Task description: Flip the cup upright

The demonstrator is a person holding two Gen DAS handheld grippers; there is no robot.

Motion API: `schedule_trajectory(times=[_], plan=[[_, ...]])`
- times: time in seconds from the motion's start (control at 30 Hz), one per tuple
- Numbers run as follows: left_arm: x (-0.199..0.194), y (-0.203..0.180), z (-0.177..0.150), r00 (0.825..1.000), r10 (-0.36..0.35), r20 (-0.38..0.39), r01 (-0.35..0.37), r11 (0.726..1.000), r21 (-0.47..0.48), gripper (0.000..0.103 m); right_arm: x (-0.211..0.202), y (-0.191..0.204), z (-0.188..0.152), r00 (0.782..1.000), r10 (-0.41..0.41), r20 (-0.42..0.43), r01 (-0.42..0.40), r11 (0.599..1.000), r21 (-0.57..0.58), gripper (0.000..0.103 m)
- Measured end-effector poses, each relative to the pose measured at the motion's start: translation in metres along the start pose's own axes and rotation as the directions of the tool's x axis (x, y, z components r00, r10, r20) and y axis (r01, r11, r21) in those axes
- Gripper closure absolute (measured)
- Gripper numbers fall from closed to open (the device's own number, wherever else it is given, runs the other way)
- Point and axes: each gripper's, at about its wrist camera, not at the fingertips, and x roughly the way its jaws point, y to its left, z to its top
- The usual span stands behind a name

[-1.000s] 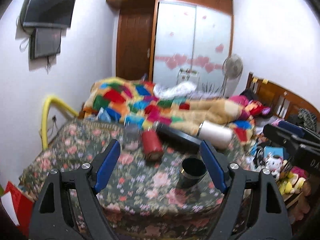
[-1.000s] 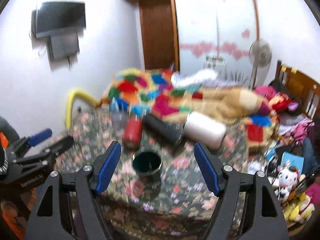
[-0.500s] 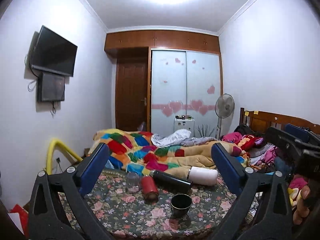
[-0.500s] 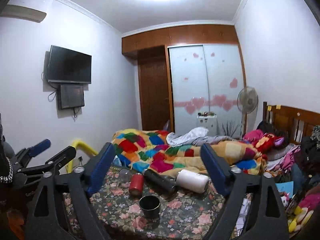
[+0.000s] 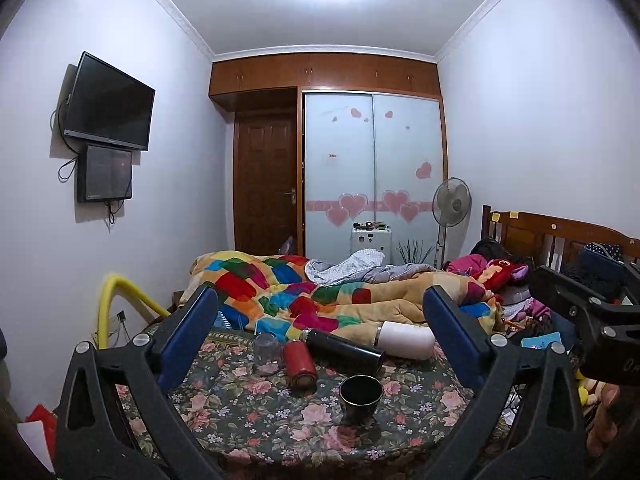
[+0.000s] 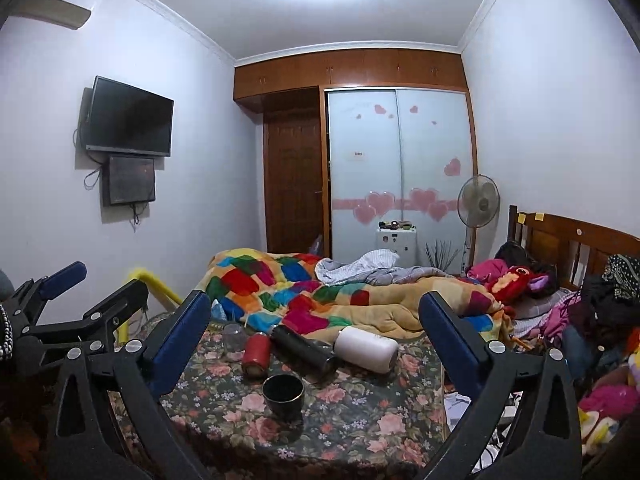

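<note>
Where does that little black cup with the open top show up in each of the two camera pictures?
Left wrist view: the black cup stands upright on the floral cloth, low and a little right of centre, between the open blue fingers.
Right wrist view: the black cup sits low and a little left of centre.
Shared landmark: the red bottle lying just behind it to the left.
</note>
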Motion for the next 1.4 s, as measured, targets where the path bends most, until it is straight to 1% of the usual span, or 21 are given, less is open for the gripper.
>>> schedule_trajectory(times=[0.2, 0.67, 1.4], plan=[[0.0011, 0.0006, -0.0012, 1.000, 0.001, -0.003, -0.001, 1.000, -0.001, 0.000, -0.0051, -0.0041, -0.0016, 1.000, 0.000, -0.010, 0.000, 1.000, 0.008, 0.000], [0.0045, -0.0020, -0.0045, 1.000, 0.008, -0.008, -0.008, 1.000, -0.002, 0.000, -0.0026, -0.0053, -0.0026, 1.000, 0.000, -0.030, 0.000, 1.000, 0.014, 0.000], [0.0017, -0.0049, -0.0055, 1.000, 0.002, -0.012, -0.002, 1.000, 0.003, 0.000, -0.0042, -0.0024, -0.0032, 0.999, 0.008, -0.034, -0.007, 1.000, 0.004, 0.000]])
